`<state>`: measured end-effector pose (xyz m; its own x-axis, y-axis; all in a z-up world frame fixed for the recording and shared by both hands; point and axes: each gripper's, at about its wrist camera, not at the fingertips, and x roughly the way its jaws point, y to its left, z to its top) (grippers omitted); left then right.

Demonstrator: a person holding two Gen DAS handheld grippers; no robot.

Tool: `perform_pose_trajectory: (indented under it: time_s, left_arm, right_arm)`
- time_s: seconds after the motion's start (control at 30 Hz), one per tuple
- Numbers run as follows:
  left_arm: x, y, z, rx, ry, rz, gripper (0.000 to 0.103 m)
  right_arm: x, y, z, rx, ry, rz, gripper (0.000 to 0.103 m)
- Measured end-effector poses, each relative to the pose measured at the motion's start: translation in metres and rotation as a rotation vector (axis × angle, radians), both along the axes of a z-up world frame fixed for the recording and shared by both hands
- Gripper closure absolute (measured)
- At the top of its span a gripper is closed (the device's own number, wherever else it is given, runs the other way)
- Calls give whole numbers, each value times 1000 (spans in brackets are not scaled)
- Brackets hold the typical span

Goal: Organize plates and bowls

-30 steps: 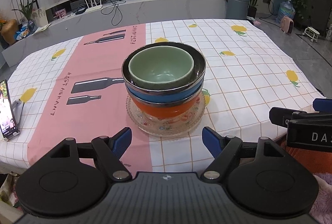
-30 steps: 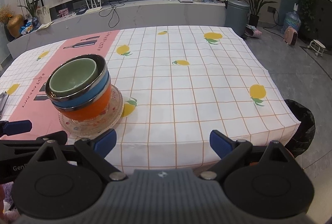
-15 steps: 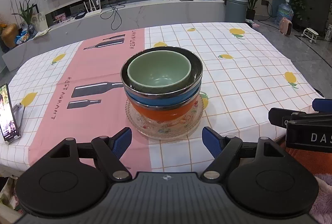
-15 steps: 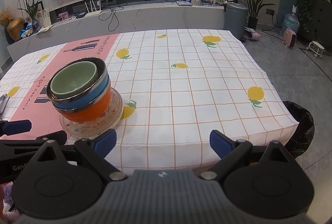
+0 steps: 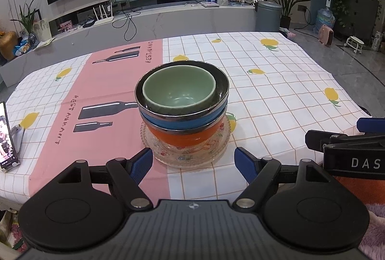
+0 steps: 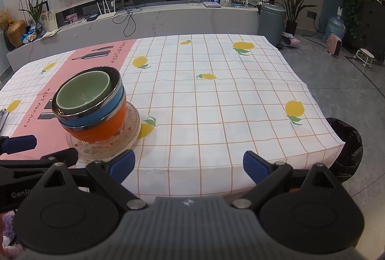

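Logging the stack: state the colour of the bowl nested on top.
Pale green bowl, sitting inside the steel-rimmed blue one; clearest in the left wrist view.

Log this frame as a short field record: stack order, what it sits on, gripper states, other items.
stack, top to bottom: green bowl, blue bowl, orange bowl
base: glass plate on tablecloth
left gripper: open, holding nothing, short of the plate
right gripper: open, holding nothing
other: phone at left table edge
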<state>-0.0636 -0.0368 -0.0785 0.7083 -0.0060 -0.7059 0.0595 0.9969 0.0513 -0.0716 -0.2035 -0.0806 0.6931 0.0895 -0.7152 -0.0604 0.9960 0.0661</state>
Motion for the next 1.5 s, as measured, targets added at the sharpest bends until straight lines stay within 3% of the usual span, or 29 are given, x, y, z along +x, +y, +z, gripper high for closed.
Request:
perform_pose_trajectory:
  time_s: [0.5,1.5]
  left_arm:
    - [-5,2,6,-23,-37,-9,12]
    - [-3,4,1,-15,-12,14,12]
  right_arm:
    - [1,4,-1,-19,2,15,8]
    - [4,7,-6,-32,16,24,8]
